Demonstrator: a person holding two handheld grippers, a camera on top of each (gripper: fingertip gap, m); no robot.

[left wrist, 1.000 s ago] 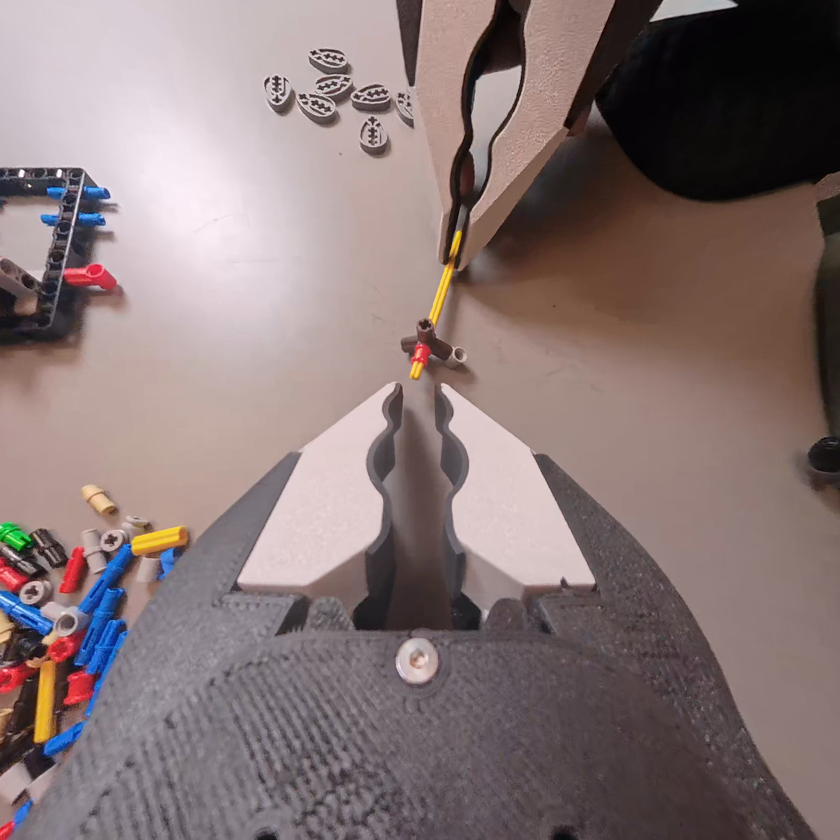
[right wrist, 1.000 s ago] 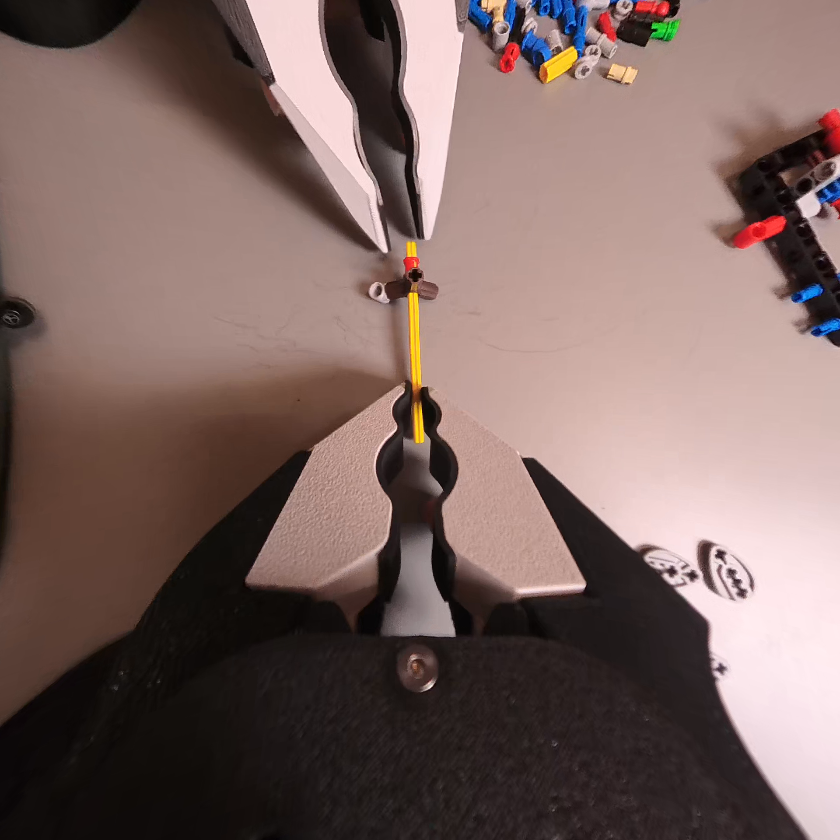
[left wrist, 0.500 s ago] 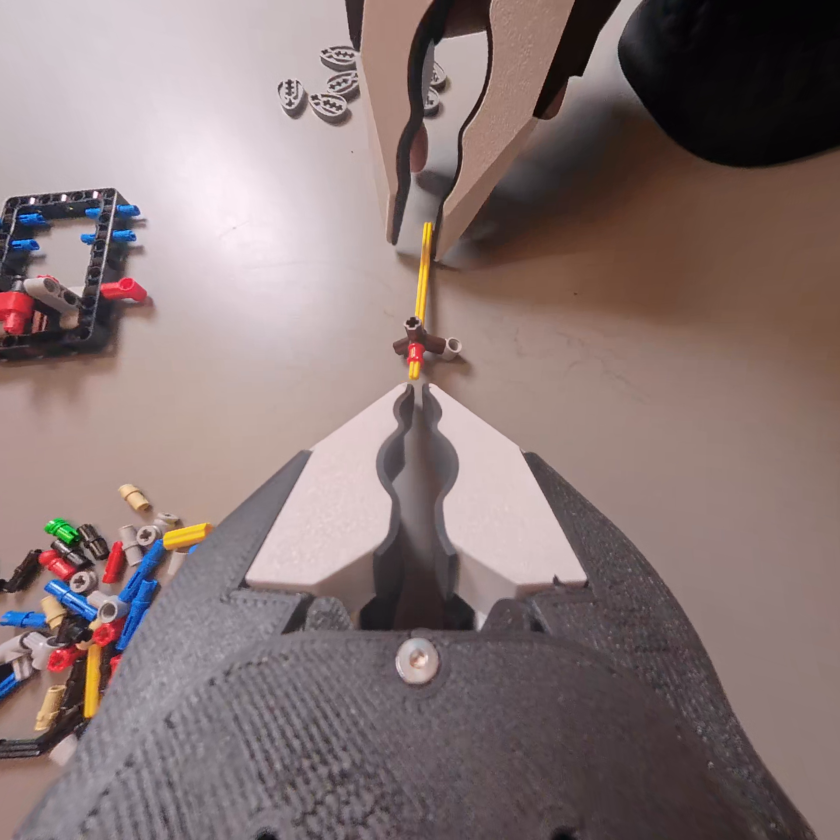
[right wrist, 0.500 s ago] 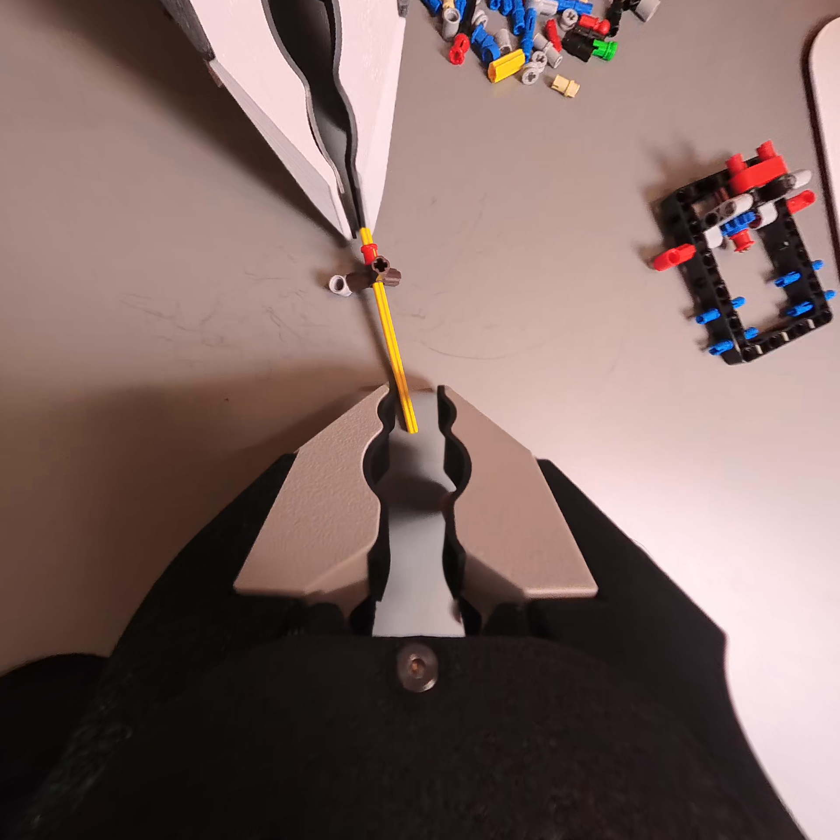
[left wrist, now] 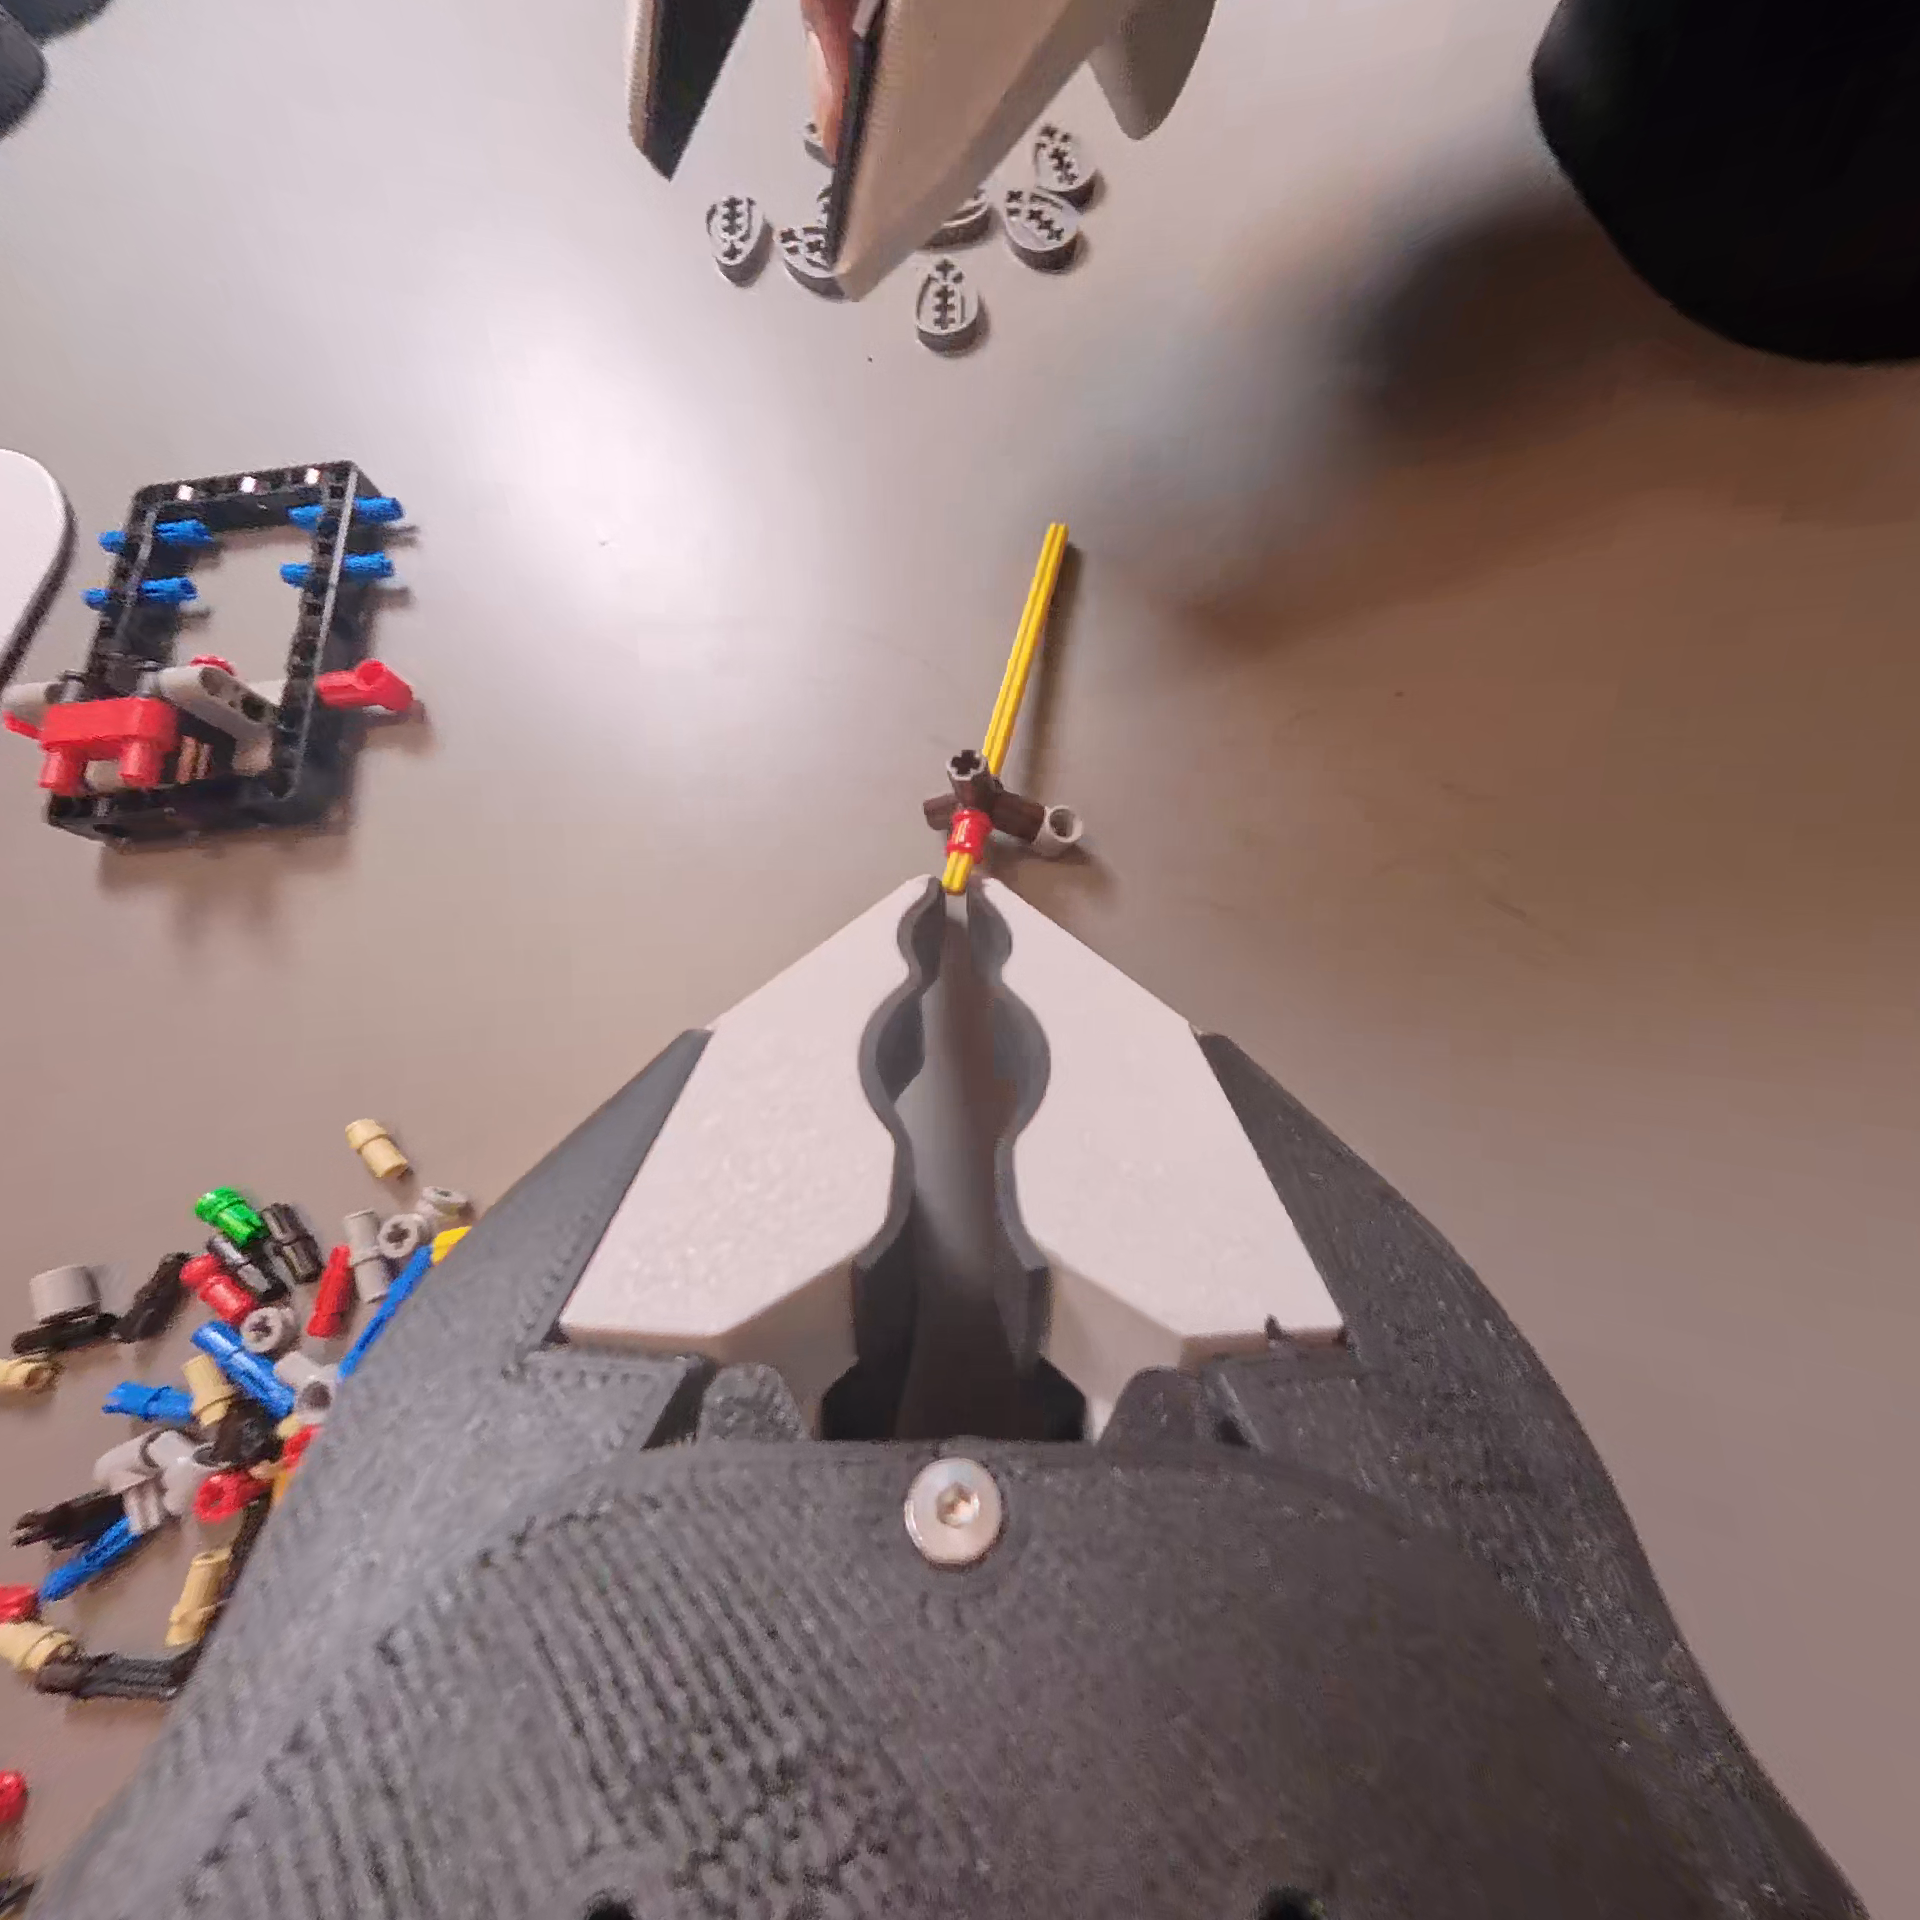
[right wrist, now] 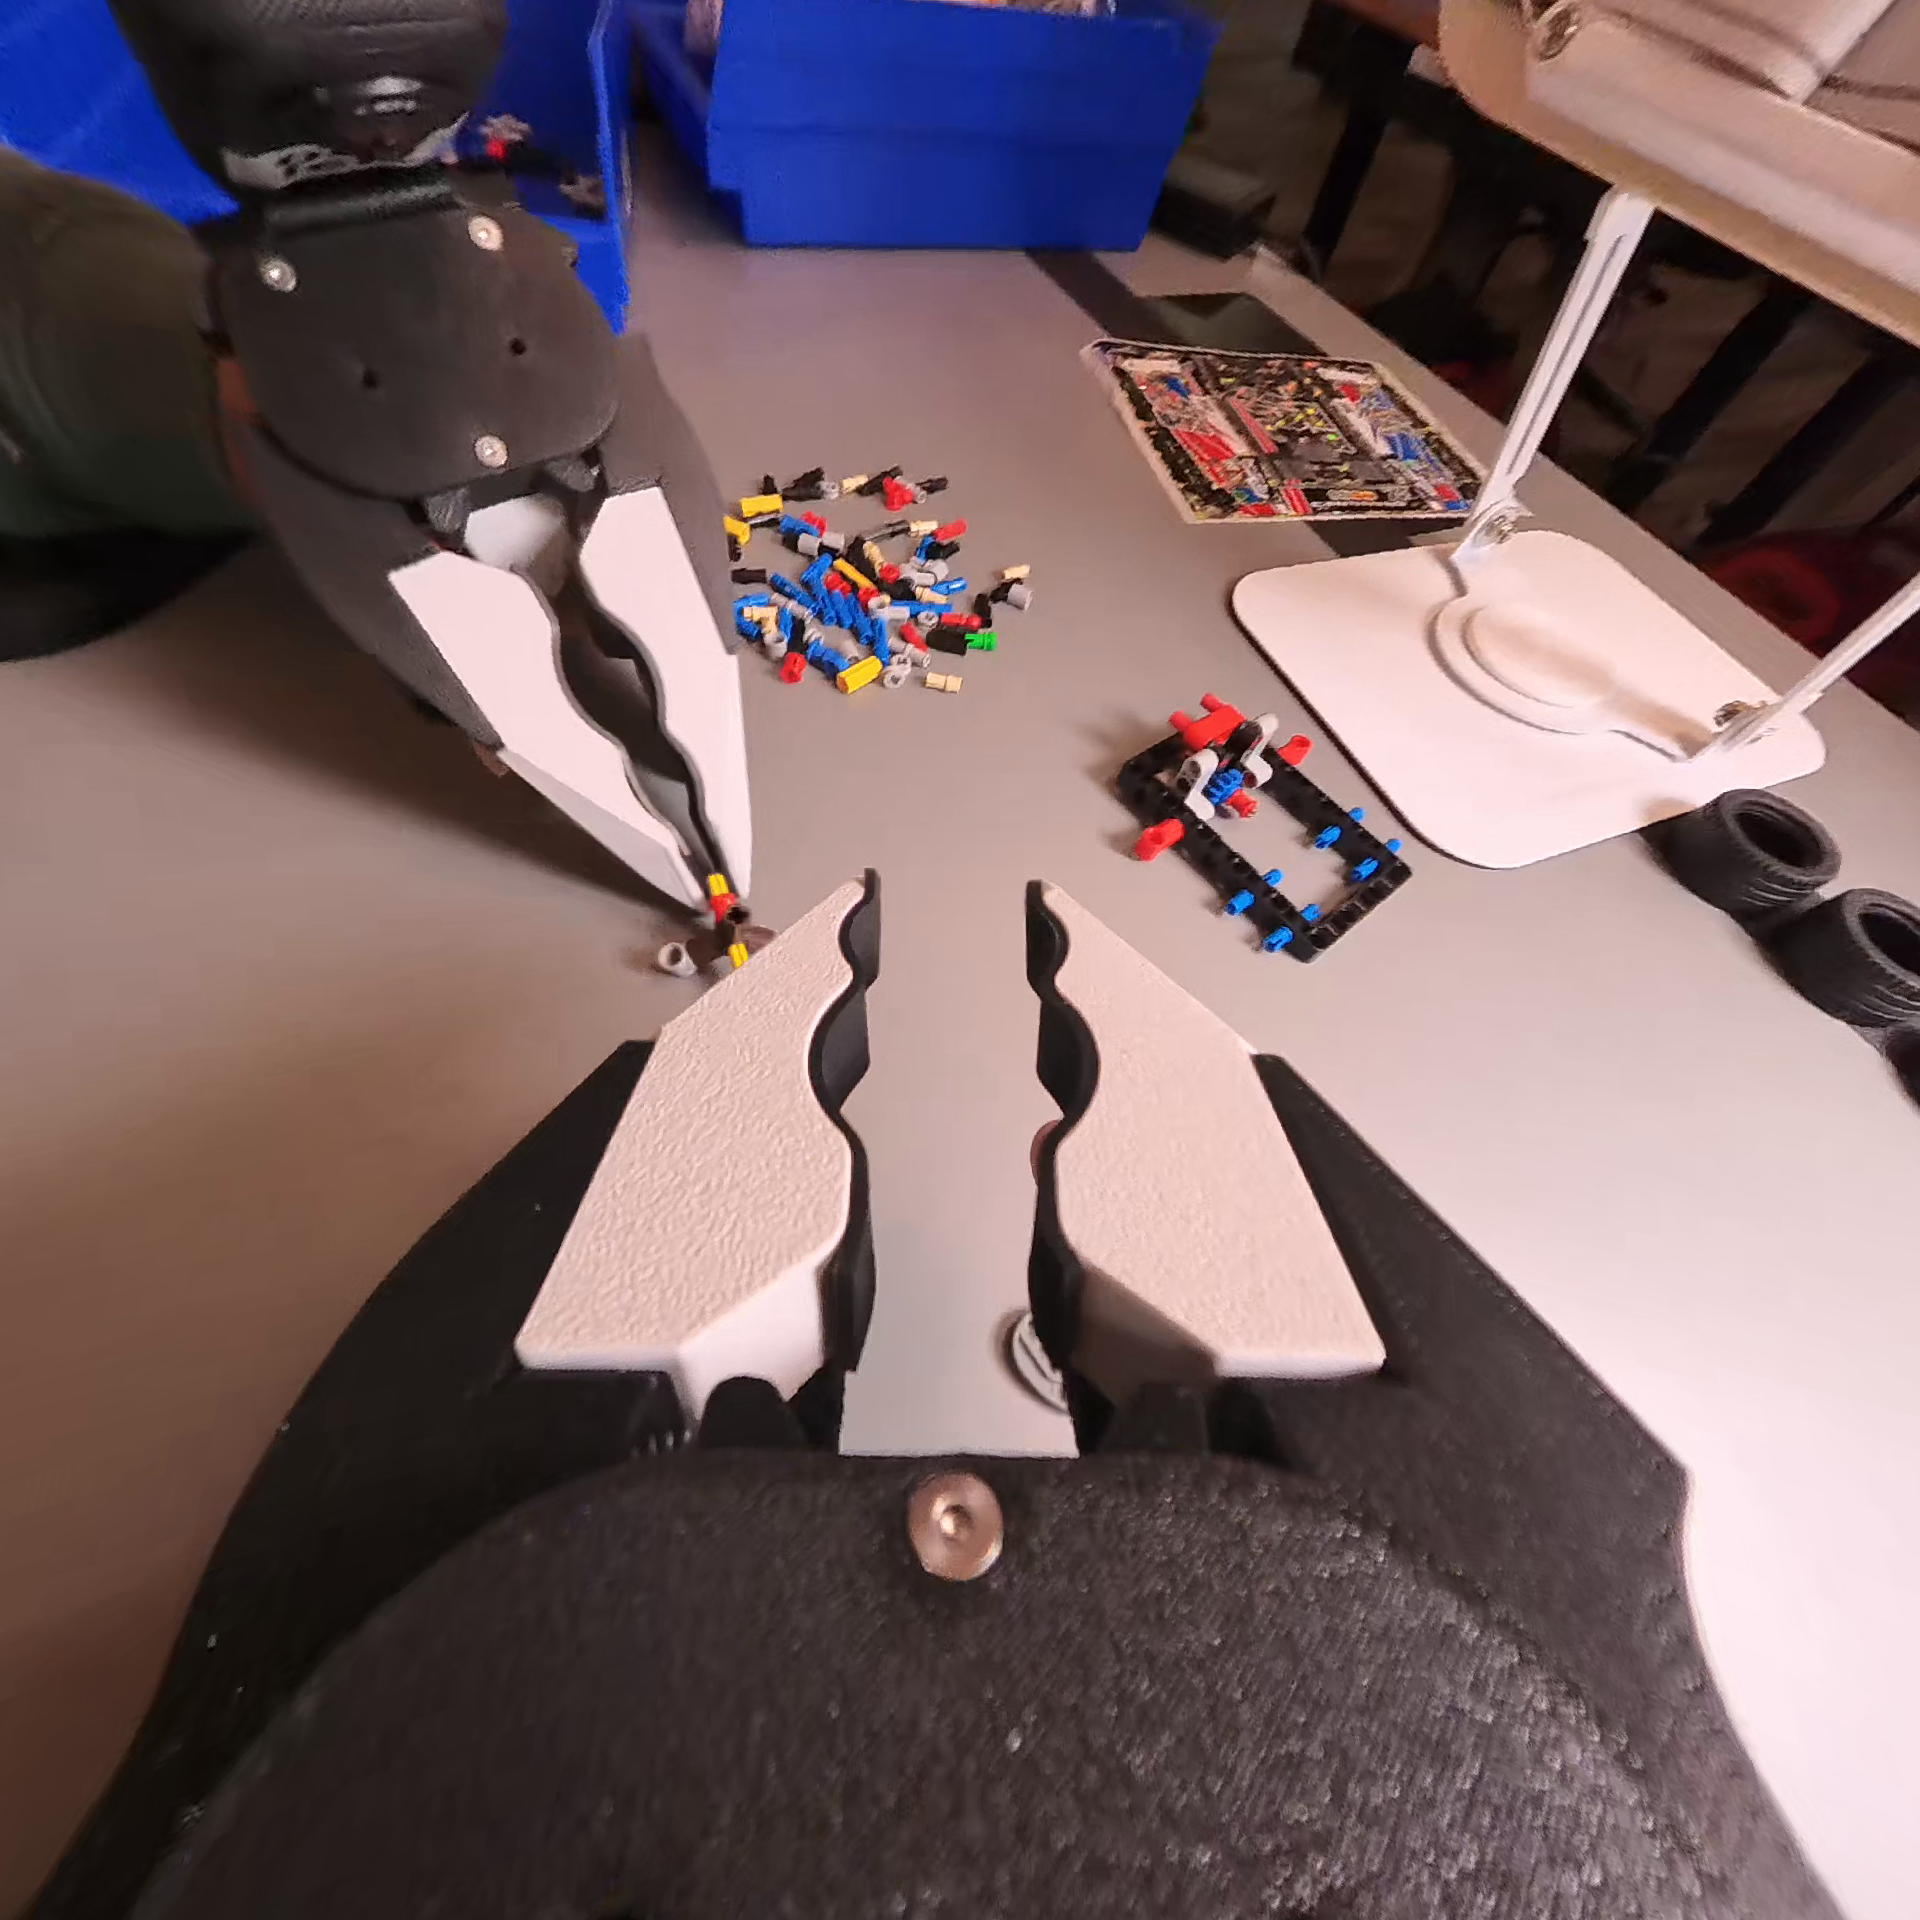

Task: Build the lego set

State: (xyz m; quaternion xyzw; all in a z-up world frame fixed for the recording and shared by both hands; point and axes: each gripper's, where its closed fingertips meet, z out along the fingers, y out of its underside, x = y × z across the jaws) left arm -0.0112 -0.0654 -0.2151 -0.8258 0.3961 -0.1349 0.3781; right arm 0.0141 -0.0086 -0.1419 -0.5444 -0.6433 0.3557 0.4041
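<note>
Grey counter (right wrist: 935, 343) carries everything. Only the right wrist view shows the blue bins (right wrist: 935, 125) at its far edge, the white lamp base (right wrist: 1507, 686), the printed booklet (right wrist: 1288, 436) whose writing is too small to read, and black tyres (right wrist: 1756, 852). The left gripper (left wrist: 956, 899) has its fingers pinched together on the near tip of the yellow axle (left wrist: 1023, 644), which lies on the counter. The right gripper (right wrist: 951, 883), raised clear of the axle, holds its fingers wide apart and empty. The black frame (right wrist: 1268, 831) with blue pins sits well off to the side, and the pile of loose parts (right wrist: 862, 582) lies beyond it. Only the left wrist view shows the grey oval pieces (left wrist: 945, 301). A brown connector (left wrist: 977, 805) and red bush (left wrist: 968, 831) sit on the axle near the left fingers.
</note>
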